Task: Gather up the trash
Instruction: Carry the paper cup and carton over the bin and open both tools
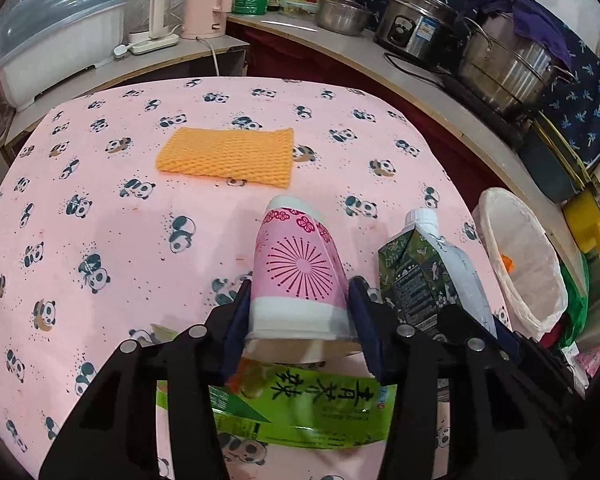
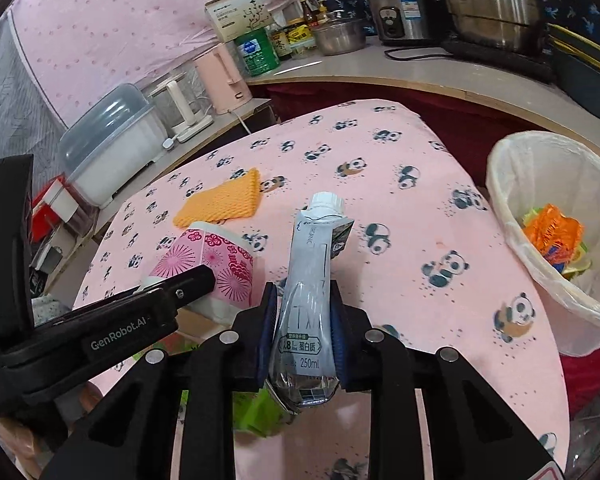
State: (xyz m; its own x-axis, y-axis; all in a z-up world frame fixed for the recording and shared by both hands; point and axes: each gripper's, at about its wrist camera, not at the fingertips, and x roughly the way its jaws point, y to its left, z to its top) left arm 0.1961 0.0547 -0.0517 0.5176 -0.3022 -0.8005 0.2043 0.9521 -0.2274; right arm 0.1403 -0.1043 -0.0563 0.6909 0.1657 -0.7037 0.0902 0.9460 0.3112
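Note:
My left gripper (image 1: 300,292) is shut on a pink paper cup (image 1: 298,268) with flower print, held on its side above the table. My right gripper (image 2: 305,292) is shut on a crushed 250 ml milk carton (image 2: 308,280) with a white cap. The carton also shows in the left wrist view (image 1: 416,272), the cup in the right wrist view (image 2: 212,264). A green snack wrapper (image 1: 300,412) lies on the table under the left gripper. An orange foam net (image 1: 226,156) lies farther back. A white-lined trash bin (image 2: 556,216) stands beside the table's right edge, with orange and green scraps inside.
The table has a pink panda-print cloth (image 1: 100,200). Behind it a counter (image 1: 340,48) holds a rice cooker (image 1: 416,24), steel pots, jars, a pink kettle (image 1: 208,0) and a covered dish rack (image 1: 56,32). The left gripper's body (image 2: 100,328) sits close left of my right gripper.

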